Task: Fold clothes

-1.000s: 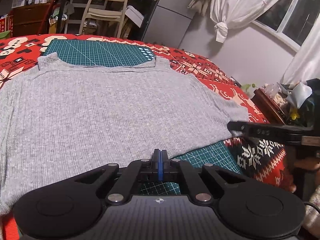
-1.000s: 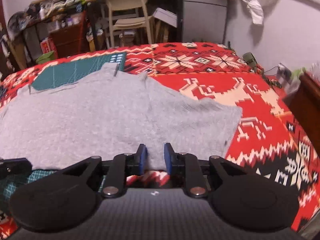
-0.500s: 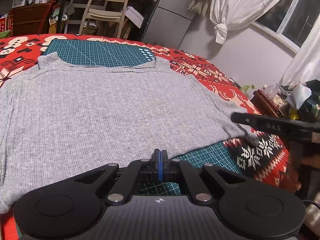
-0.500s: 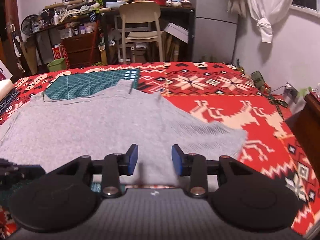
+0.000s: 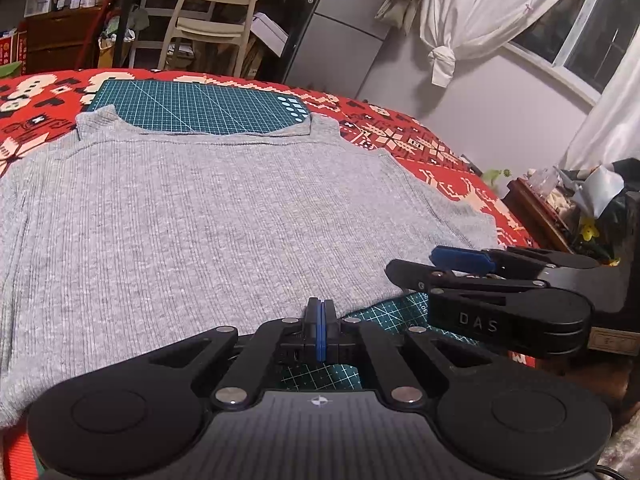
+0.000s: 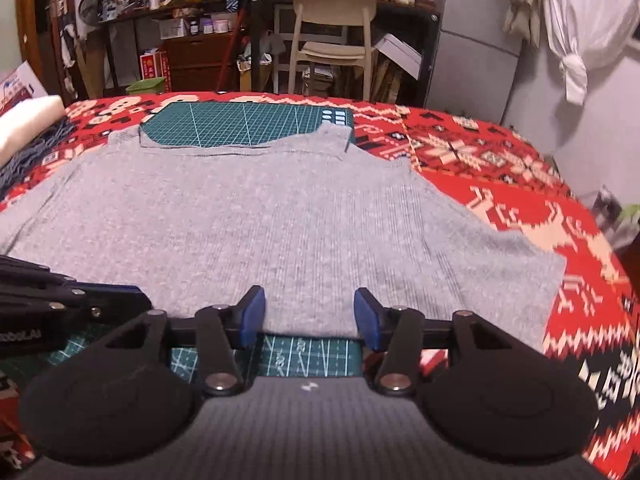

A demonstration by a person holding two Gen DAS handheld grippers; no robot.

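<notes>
A grey ribbed sweater (image 5: 220, 220) lies spread flat on the bed, its neckline at the far side and its hem nearest me. At the middle of that hem sits my left gripper (image 5: 319, 308), shut with its blue pads pressed together; whether cloth is pinched between them cannot be made out. My right gripper (image 6: 310, 312) stands open, and the sweater (image 6: 280, 220) hem lies across the gap between its fingers. The left wrist view shows the right gripper (image 5: 416, 266) from the side, just right of the left one, low over the hem's right part.
A red patterned blanket (image 5: 440, 160) covers the bed. One green cutting mat (image 5: 200, 106) lies under the neckline, another (image 5: 380, 312) under the hem. A cluttered wooden side table (image 5: 536, 208) stands right of the bed. A chair (image 6: 332, 32) and desk are beyond it.
My right gripper has opened wider and moved left along the hem, closer to the left gripper. The left gripper and the sweater have stayed put.
</notes>
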